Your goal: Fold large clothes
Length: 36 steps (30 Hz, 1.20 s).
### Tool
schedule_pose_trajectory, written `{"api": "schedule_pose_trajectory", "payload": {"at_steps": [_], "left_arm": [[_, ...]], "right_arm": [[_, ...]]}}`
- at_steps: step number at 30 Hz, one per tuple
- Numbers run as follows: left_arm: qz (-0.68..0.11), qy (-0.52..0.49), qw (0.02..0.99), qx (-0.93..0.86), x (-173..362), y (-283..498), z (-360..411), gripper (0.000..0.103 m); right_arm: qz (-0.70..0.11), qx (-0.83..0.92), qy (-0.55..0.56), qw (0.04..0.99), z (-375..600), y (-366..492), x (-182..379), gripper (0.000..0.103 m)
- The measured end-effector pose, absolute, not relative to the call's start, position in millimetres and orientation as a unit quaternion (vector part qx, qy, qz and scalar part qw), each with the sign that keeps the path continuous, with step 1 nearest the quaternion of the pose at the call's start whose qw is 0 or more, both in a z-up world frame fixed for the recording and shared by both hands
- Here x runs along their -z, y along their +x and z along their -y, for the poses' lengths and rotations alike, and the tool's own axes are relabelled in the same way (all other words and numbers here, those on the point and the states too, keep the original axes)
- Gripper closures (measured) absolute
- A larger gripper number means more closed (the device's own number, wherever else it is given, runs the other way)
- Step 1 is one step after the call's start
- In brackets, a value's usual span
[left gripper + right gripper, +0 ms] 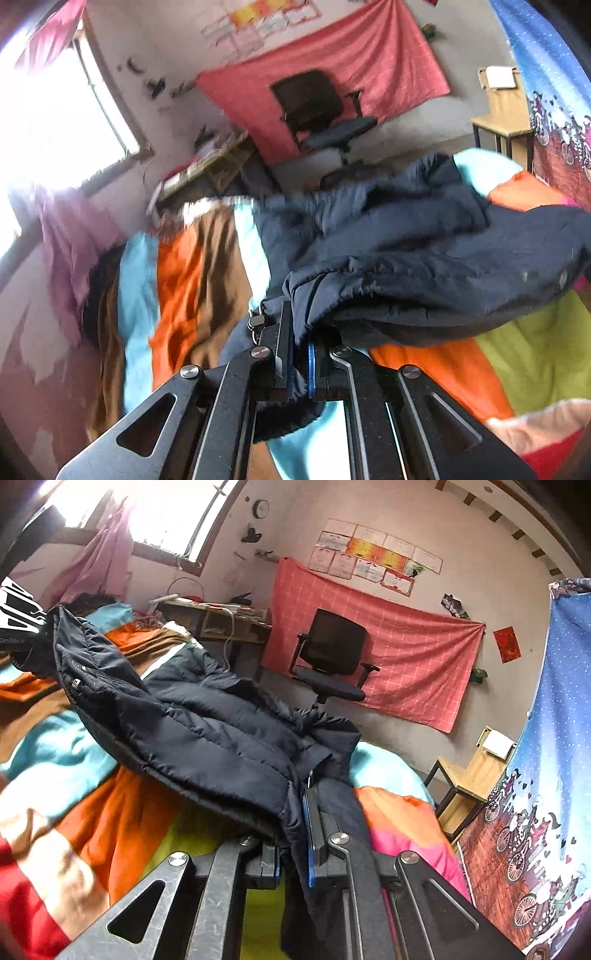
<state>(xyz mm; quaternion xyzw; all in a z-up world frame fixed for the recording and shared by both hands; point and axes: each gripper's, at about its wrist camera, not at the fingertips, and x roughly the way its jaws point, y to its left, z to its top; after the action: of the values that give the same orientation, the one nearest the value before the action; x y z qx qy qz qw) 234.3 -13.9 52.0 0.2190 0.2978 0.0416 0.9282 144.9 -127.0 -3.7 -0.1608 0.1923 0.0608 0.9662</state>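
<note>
left claw [295, 354]: clamped on jacket [424, 258] edge
right claw [293, 834]: clamped on another edge
jacket: hanging between both, over the bed [122, 834]
progress: early, looks picked up only, no fold visible

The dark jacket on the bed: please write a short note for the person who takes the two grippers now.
Left gripper: jaws shut on an edge of the dark navy padded jacket, held up off the bed.
Right gripper: jaws shut on another edge of the same jacket.
Where things are: the jacket hangs between the two grippers, its far part resting on the striped blanket that covers the bed. The left gripper shows at the left edge of the right wrist view.
Done: both edges gripped and raised.
Left: no fold is visible yet; probably spread the jacket flat, then fold it.
</note>
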Motion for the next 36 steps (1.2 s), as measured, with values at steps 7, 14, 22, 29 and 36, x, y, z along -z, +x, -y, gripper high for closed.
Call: {"api": "schedule_pose_trajectory", "payload": {"at_steps": [7,14,22,29,36], "left_arm": [[-0.234,0.189,0.953,-0.03,-75.0,327.5,-18.7,0.099],[-0.188,0.206,0.959,-0.045,-74.5,417.3,-28.1,0.099],[-0.194,0.161,0.966,-0.053,-33.5,502.4,-31.6,0.099],[-0.211,0.122,0.967,-0.072,-0.6,532.0,-48.7,0.091],[-0.142,0.022,0.989,-0.046,-35.0,490.4,-78.1,0.013]], "right_arm": [[-0.176,-0.053,-0.18,0.966,117.3,230.3,-64.2,0.095],[-0.178,-0.054,-0.231,0.955,99.8,352.4,-90.0,0.095],[-0.26,-0.039,-0.195,0.945,105.1,477.8,-49.6,0.095],[-0.284,-0.036,-0.228,0.931,94.5,517.6,-9.0,0.091],[-0.294,-0.035,-0.237,0.925,90.1,527.4,14.1,0.071]]}}
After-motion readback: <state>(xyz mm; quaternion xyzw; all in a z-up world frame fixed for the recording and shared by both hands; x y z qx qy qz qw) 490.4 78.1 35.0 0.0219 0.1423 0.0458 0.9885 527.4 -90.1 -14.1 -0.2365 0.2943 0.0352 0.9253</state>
